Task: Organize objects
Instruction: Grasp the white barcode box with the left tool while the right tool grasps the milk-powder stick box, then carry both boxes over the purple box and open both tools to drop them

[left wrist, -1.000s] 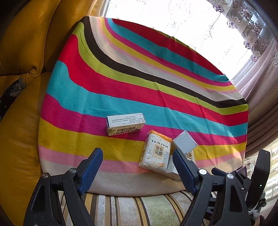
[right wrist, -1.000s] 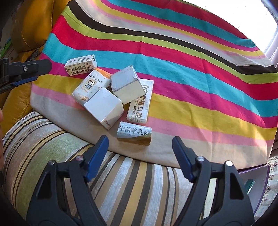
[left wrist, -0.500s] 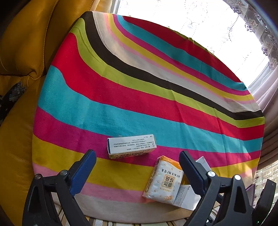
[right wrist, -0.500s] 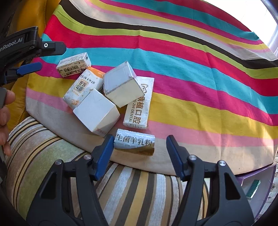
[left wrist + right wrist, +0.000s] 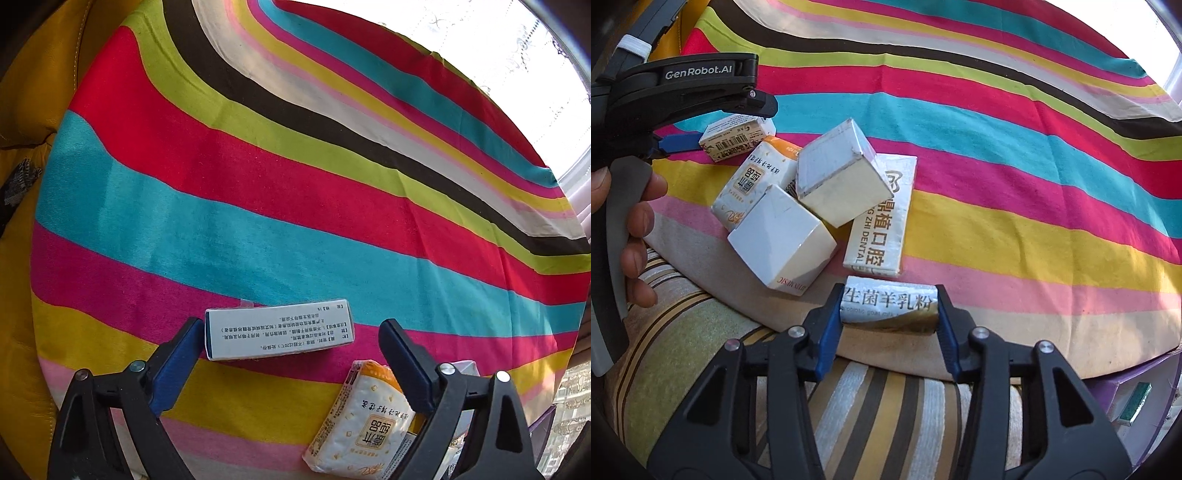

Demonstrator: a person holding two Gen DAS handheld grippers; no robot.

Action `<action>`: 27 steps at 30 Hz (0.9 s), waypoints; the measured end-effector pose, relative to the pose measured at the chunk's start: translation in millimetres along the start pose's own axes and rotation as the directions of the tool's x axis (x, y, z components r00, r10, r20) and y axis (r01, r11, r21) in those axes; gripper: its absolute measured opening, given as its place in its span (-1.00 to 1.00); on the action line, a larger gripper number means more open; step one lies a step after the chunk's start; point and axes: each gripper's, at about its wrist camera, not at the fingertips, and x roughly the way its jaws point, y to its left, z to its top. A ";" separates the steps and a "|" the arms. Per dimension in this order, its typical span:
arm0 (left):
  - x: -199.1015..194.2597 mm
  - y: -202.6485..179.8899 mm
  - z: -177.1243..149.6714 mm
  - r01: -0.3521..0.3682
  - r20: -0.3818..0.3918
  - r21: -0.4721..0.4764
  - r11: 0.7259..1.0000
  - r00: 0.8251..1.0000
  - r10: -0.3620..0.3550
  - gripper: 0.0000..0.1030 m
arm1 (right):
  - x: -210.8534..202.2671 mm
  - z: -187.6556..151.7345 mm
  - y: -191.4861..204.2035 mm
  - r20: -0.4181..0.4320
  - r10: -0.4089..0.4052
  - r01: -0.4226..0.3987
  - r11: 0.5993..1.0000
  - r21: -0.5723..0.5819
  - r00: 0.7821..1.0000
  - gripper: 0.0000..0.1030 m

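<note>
Two legible labels: "GenRobot.AI" left gripper [image 5: 683, 142], "ZHI DENTAL" box [image 5: 882, 218]

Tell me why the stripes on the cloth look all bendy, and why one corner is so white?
Left wrist view: the fisheye lens curves the striped cloth into arcs, and the window at top right is blown out to white glare. Right wrist view: the same bending shows, sunlight falls hard on the boxes, the silver packet shines, and print stays sharp enough to read.
</note>
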 end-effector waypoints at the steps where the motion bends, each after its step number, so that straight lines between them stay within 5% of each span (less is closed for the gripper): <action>1: 1.4 0.4 -0.3 -0.006 -0.005 0.006 1.000 1.000 0.006 0.52 | -0.1 0.1 0.0 0.001 0.000 0.000 1.000 0.001 1.000 -0.03; 15: -40.6 14.8 -28.3 0.030 0.123 0.007 1.000 0.992 -0.031 0.52 | -19.7 -15.0 -7.4 0.047 0.004 -0.004 1.000 0.010 0.999 -0.04; 27: -80.5 2.6 -65.5 0.136 0.169 0.038 0.990 0.975 -0.141 0.52 | -43.4 -27.1 -6.5 0.107 -0.029 0.026 0.999 0.028 0.994 -0.04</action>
